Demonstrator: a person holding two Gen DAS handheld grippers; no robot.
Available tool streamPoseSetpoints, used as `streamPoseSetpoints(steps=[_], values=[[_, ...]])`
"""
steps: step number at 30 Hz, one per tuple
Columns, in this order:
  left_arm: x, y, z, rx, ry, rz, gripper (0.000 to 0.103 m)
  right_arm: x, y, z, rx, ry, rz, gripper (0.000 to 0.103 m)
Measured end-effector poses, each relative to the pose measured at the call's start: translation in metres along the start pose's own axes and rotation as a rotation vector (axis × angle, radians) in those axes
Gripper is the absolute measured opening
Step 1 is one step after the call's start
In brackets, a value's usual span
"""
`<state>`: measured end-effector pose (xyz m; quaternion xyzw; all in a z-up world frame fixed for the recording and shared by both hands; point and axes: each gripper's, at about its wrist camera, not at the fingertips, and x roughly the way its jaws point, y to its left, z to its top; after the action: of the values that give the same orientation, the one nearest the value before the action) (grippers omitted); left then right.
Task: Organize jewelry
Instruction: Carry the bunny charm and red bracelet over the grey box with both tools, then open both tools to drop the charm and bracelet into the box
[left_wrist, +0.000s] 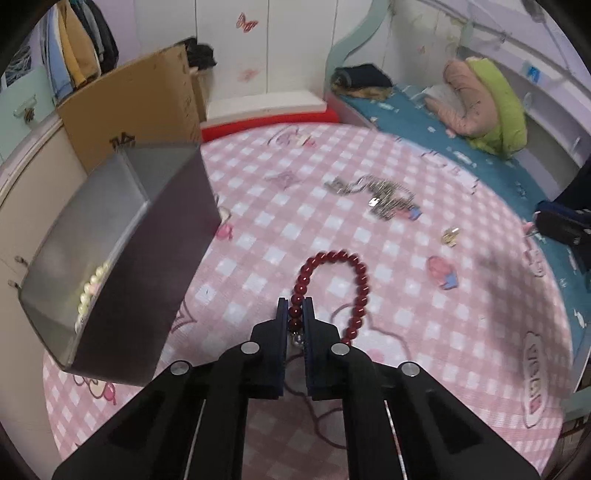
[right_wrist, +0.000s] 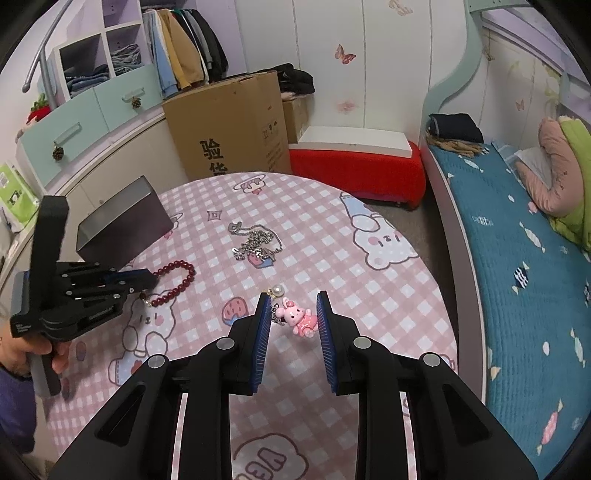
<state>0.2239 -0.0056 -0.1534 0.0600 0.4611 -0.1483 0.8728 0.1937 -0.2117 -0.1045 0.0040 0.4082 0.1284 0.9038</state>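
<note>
My left gripper (left_wrist: 295, 314) is shut on a dark red bead bracelet (left_wrist: 343, 269), which loops out over the pink checked table; both also show in the right wrist view, gripper (right_wrist: 149, 278) and bracelet (right_wrist: 177, 282). A grey open box (left_wrist: 110, 240) stands at the left with pale pearl beads (left_wrist: 92, 288) inside; it also shows in the right wrist view (right_wrist: 122, 229). My right gripper (right_wrist: 293, 306) is open around a pink bunny charm (right_wrist: 299, 317) lying on the table. A pearl earring (right_wrist: 277, 290) lies just beyond it. A silver chain (right_wrist: 255, 243) lies mid-table.
The round table (right_wrist: 332, 229) has a pink checked cloth. A cardboard box (right_wrist: 229, 129) and a red stool (right_wrist: 354, 166) stand behind it. A bed with a blue cover (right_wrist: 517, 258) runs along the right. A small gold piece (left_wrist: 451, 234) lies right of the chain (left_wrist: 380, 194).
</note>
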Motion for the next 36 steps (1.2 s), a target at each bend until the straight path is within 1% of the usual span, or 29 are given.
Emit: streamPoseSetpoints(steps=[7, 10, 14, 18, 21, 25, 28, 31, 36], values=[[-0.056, -0.006, 0.026, 0.018, -0.115, -0.094, 0.006, -0.007, 0.024, 0.023, -0.033, -0.026, 0.017, 0.026], [-0.081, 0.001, 0.04, 0.016, -0.162, -0.12, 0.006, -0.007, 0.04, 0.039, -0.05, -0.036, 0.037, 0.026], [-0.112, 0.022, 0.056, -0.005, -0.215, -0.129, 0.006, -0.006, 0.071, 0.062, -0.081, -0.05, 0.081, 0.026], [-0.134, 0.052, 0.065, -0.03, -0.252, -0.093, 0.006, 0.005, 0.111, 0.087, -0.118, -0.052, 0.138, 0.026], [-0.137, 0.076, 0.066, -0.059, -0.246, -0.063, 0.006, 0.017, 0.139, 0.103, -0.142, -0.043, 0.175, 0.026], [-0.126, 0.104, 0.061, -0.113, -0.212, -0.062, 0.006, 0.039, 0.175, 0.12, -0.163, -0.017, 0.208, 0.026], [-0.11, 0.126, 0.055, -0.153, -0.168, -0.076, 0.006, 0.055, 0.194, 0.125, -0.169, 0.011, 0.221, 0.026], [-0.094, 0.139, 0.046, -0.179, -0.129, -0.092, 0.006, 0.074, 0.21, 0.127, -0.175, 0.047, 0.222, 0.026], [-0.072, 0.148, 0.036, -0.196, -0.082, -0.09, 0.006, 0.103, 0.226, 0.124, -0.181, 0.104, 0.209, 0.026]])
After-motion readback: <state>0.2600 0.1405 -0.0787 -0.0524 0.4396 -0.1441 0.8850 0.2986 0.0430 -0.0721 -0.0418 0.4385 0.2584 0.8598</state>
